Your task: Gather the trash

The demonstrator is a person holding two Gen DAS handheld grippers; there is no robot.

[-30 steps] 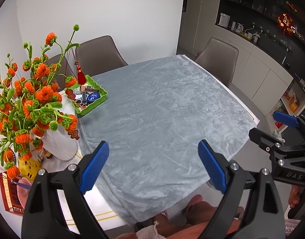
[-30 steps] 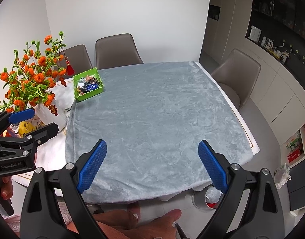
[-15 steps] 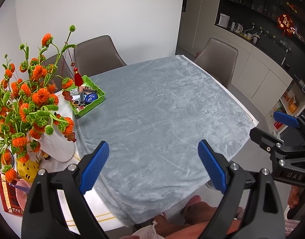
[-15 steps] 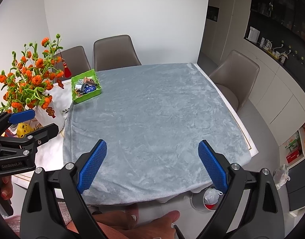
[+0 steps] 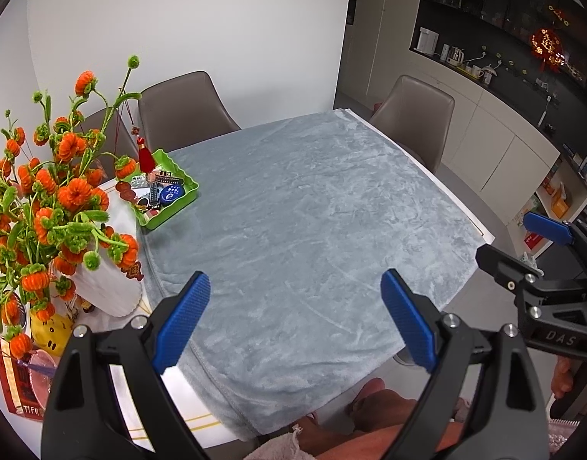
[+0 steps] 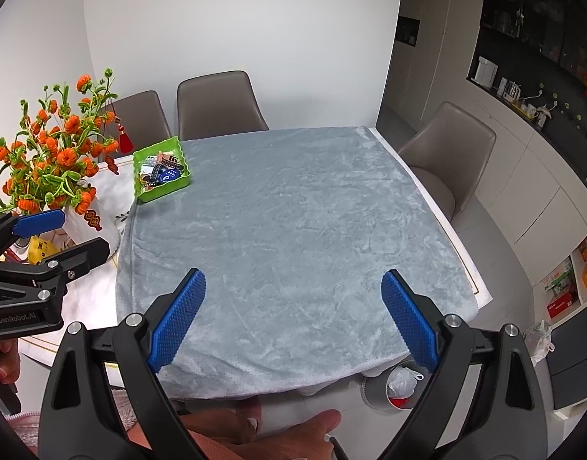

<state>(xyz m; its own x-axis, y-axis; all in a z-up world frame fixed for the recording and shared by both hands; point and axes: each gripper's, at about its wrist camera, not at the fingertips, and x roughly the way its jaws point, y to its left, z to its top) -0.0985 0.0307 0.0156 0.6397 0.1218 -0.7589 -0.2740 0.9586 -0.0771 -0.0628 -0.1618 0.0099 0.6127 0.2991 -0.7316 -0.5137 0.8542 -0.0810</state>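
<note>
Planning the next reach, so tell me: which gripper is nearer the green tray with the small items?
Left. The left gripper hovers over the near table edge on the green tray's side; the right gripper hangs further toward the opposite side. Both jaws open, empty.

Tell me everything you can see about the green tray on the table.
The green tray is a shallow rectangular dish with a wavy, scalloped rim, bright lime, plastic by the look. It sits flat at the far left corner of the grey tablecloth, beside the orange flower arrangement. It holds small clutter: a round blue piece, dark straps and bits too small to identify. A red tassel hangs in front of it. Neither gripper touches it.
</note>
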